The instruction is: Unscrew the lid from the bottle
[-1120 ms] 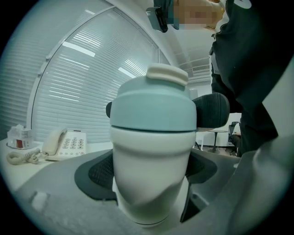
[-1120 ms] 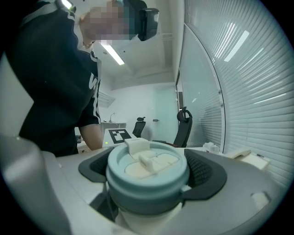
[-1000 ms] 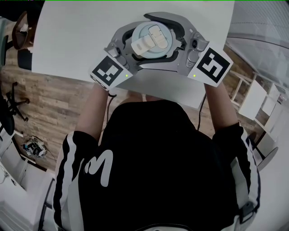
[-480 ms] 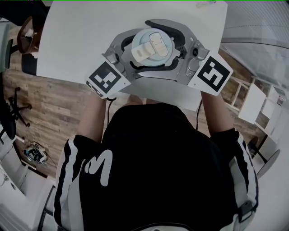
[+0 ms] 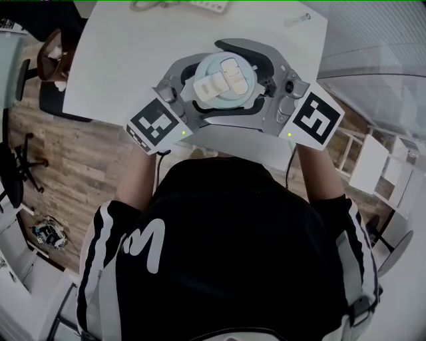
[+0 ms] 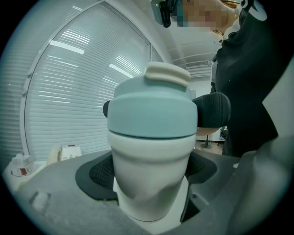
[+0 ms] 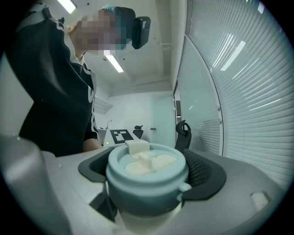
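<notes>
A cream bottle (image 6: 149, 174) with a pale blue lid (image 5: 225, 74) is held upright over the white table (image 5: 120, 60). My left gripper (image 6: 151, 170) is shut on the bottle's cream body below the lid. Its marker cube (image 5: 158, 121) sits at lower left in the head view. My right gripper (image 7: 148, 176) is shut on the lid (image 7: 147, 172), with dark pads on both sides. One right pad (image 6: 212, 110) shows against the lid in the left gripper view. A cream flip cap (image 7: 138, 149) sits on top of the lid. The right marker cube (image 5: 314, 117) is at right.
A cable and a white power strip (image 5: 200, 4) lie at the table's far edge, with a small object (image 5: 297, 20) beside them. A chair (image 5: 50, 63) stands on the wooden floor at left. A small jar (image 6: 20, 166) and a white device (image 6: 68, 151) rest on the table.
Both grippers and the bottle keep almost the same pose. The head camera has tilted, so the table's far edge with the cable now shows.
</notes>
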Demonstrator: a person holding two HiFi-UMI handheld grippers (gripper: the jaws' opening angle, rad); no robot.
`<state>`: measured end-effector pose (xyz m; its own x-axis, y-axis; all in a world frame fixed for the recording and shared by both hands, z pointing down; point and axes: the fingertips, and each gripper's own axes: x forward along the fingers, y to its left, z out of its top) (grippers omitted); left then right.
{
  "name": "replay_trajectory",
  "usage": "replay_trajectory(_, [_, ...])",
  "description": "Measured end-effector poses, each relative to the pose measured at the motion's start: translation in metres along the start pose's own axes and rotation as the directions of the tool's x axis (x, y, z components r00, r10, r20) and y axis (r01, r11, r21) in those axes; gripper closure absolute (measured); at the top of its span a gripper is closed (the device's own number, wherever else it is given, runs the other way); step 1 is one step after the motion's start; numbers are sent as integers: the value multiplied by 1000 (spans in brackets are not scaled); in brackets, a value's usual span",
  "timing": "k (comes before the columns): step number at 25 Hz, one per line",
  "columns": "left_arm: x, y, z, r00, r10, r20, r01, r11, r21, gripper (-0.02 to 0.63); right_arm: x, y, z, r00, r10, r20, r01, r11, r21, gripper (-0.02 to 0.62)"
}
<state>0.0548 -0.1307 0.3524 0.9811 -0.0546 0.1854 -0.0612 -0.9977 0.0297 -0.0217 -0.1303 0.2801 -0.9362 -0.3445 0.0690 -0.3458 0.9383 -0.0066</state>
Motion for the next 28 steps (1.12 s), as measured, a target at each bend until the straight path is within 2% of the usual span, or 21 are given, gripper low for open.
replay_trajectory(6, [-3,-5,20,999,-40,3,40,999,-16,175,-5,5,21,997,62,51,-62,998,4,129])
replay_trajectory(10, [-5,-8,21,998,-63,-25,63,998,-6,176,-6,8,26,994,89,59,-89,996,3,130])
replay_trajectory(15, [-8,-16,23,986,-162,-37,161,987,-8,178,-7,14,28,982,177,68,-179,983,39,130])
replay_trajectory(18, [-12,-29,28,967,-253,-33,253,968,-4,178,-10,25,32,957,281,71,-284,958,48,130])
replay_trajectory(22, [-17,-48,35,923,-383,-42,383,924,11,176,-15,42,38,906,419,63,-423,905,47,130])
replay_trajectory(26, [-17,-53,39,903,-427,-49,429,903,31,178,-22,48,41,869,494,37,-494,869,5,130])
replay_trajectory(28, [-16,-56,42,886,-459,-69,463,886,43,178,-25,52,43,841,541,4,-541,841,-10,130])
